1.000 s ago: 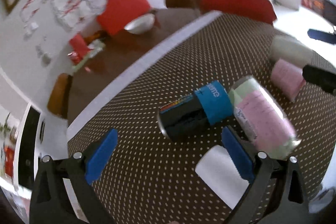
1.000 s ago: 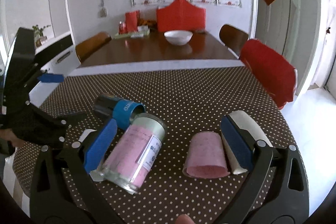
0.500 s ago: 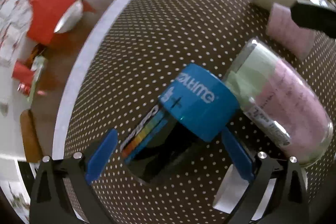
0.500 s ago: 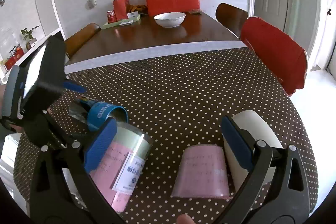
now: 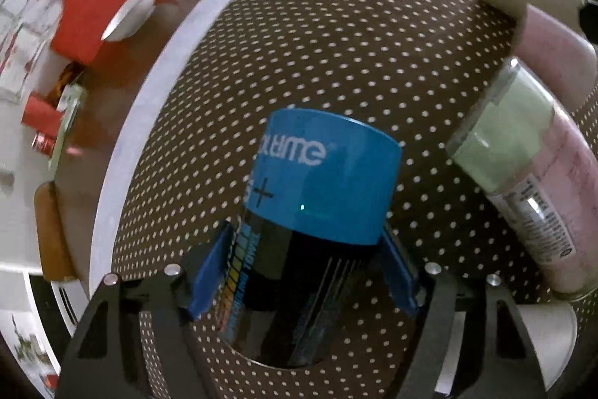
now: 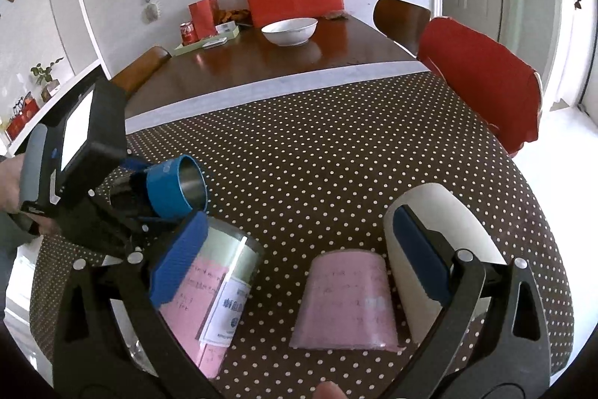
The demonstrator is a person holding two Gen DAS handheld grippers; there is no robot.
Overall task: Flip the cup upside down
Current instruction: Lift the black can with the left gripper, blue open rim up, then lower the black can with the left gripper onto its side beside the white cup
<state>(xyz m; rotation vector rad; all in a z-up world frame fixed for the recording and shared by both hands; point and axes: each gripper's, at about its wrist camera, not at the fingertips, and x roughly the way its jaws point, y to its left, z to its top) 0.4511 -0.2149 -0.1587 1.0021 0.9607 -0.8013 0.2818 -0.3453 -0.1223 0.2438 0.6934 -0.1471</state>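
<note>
A black cup with a blue band lies on its side on the dotted tablecloth; its open steel mouth faces right in the right wrist view. My left gripper is shut on the cup's black body, blue pads on either side. My right gripper is open and empty, over a pink cup that lies on its side. A clear glass with pink paper inside lies by its left finger, and a white cup by its right finger.
The brown dotted tablecloth covers a round table. Behind it a wooden table holds a white bowl, a red box and a can. A red-covered chair stands at the right. A white cup lies at the left wrist view's bottom right.
My left gripper has moved in onto the black and blue cup and closed on it. The right gripper has moved forward a little and stayed open.
</note>
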